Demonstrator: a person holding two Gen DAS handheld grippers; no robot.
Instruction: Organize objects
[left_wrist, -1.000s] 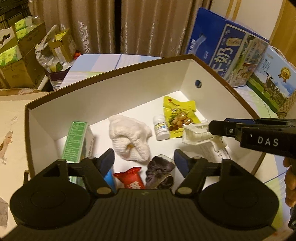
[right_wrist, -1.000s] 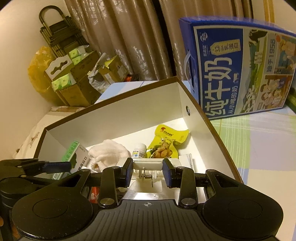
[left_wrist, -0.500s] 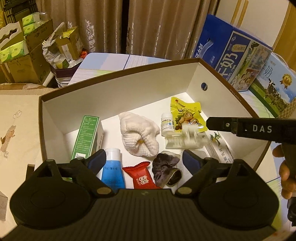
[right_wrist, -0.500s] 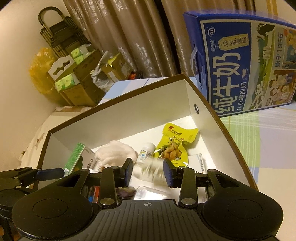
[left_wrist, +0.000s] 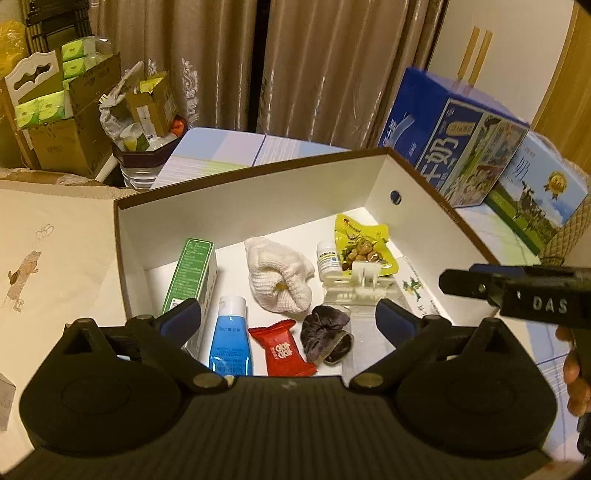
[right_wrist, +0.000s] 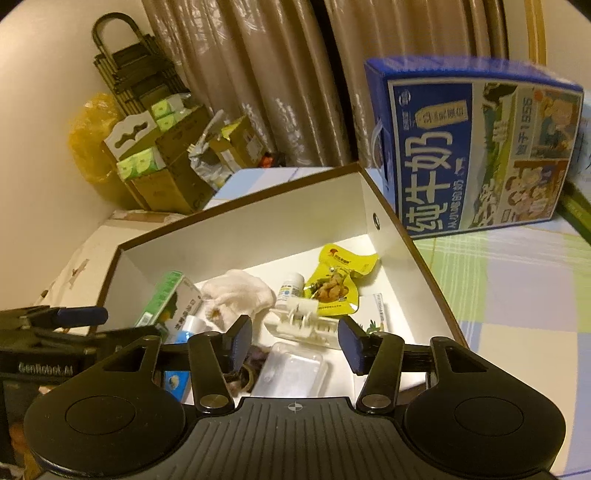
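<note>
Along the box's (left_wrist: 236, 192) left wall stands a green carton (left_wrist: 192, 273), with a blue tube (left_wrist: 231, 338) lying just beside it on the white floor. Next come a red candy wrapper (left_wrist: 282, 349) near the front edge and a white knitted cloth (left_wrist: 277, 275) behind it, then a dark scrunchie (left_wrist: 325, 332) and a clear plastic case (right_wrist: 291, 369) beside that. Further right lies a white clip (left_wrist: 356, 286), resting against a small pill bottle (left_wrist: 327, 258) and touching the edge of a yellow snack pouch (left_wrist: 360, 245); a flat leaflet (left_wrist: 415, 288) sits by the right wall. Both tools hang above the near edge of the box with nothing between their fingers: the left tool (left_wrist: 288, 321) is spread wide over the tube and wrapper, and the right tool (right_wrist: 295, 338) is spread wide over the clip and the case. Judging by this, the gathering is far along, since ten things already lie inside. No loose thing is visible on the desk (right_wrist: 517, 295) or the bed sheet (left_wrist: 55, 240) near the box; only milk cartons (right_wrist: 476, 151) stand behind, likely no part of the job. What is left, if anything, lies outside both views, so I cannot tell whether more items wait.
</note>
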